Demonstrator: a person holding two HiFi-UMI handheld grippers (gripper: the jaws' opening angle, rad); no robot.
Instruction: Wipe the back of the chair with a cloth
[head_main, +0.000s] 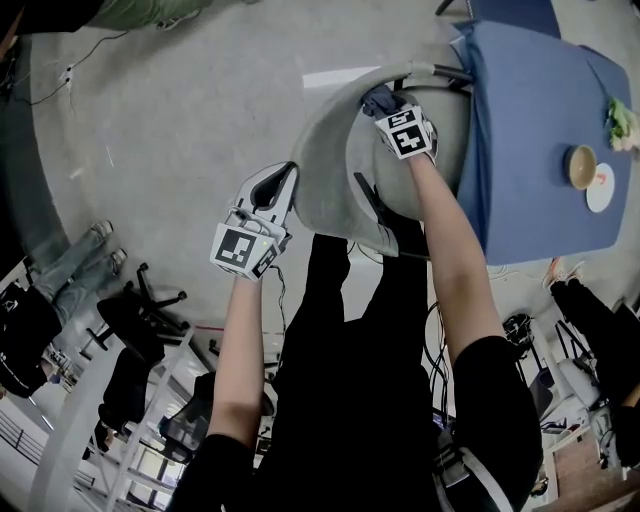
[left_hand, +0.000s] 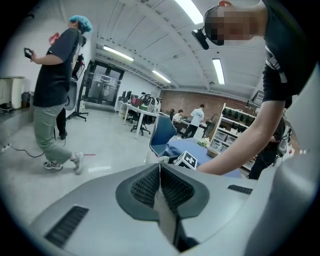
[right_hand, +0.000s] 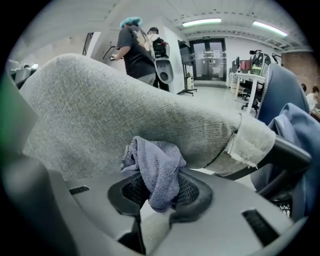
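My right tongs (right_hand: 160, 191) pinch a crumpled blue-grey cloth (right_hand: 156, 167) against the curved grey fabric chair back (right_hand: 115, 107).

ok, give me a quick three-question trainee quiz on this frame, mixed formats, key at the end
1. Multiple choice: what is between the jaws of the right gripper?
A) a sponge
B) a blue-grey cloth
C) nothing
2. True or false: the left gripper has its jaws spread wide apart.
3. Fill in: the grey chair stands next to a table whose top is coloured ____.

Key: 1 B; 2 false, the jaws are together with nothing between them; 3 blue.
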